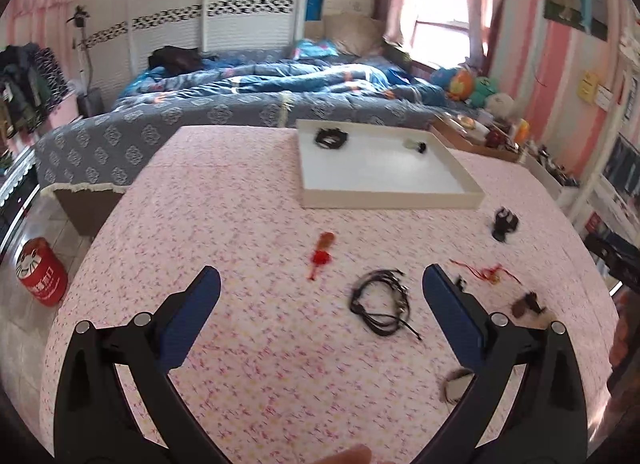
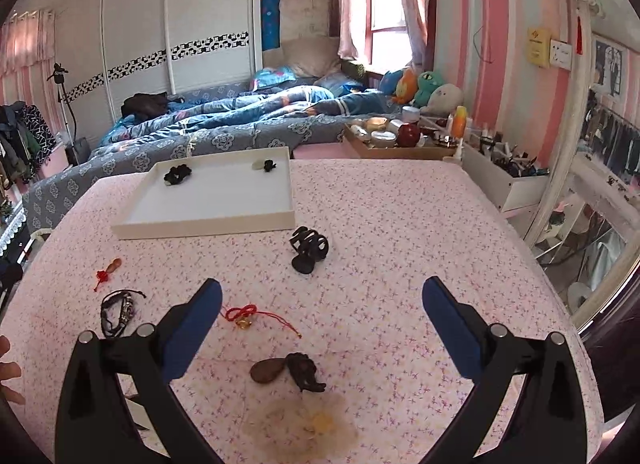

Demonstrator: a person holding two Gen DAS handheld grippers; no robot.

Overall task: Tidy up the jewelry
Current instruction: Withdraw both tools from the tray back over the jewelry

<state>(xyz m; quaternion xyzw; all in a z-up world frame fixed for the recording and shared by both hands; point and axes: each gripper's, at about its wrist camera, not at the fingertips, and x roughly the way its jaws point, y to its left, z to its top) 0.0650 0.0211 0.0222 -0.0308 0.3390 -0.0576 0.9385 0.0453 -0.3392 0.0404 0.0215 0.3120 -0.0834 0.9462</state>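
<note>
I hold both hand-held grippers wide open and empty above the worktop (image 1: 240,199), since the loose jewelry is spread below to choose from. My left hand-held gripper (image 1: 320,284) frames the black cord bracelet (image 1: 380,304); my right hand-held gripper (image 2: 320,296) hangs over the red knot charm (image 2: 244,316). Two pieces already lie in the white tray (image 2: 208,219), so I judge the others belong there.

A shallow white rectangular tray (image 2: 208,219) held two dark pieces; black cord bracelets (image 1: 380,302), red-tasselled charms (image 2: 105,272) and a black claw clip (image 2: 309,248) lay scattered on the table.
</note>
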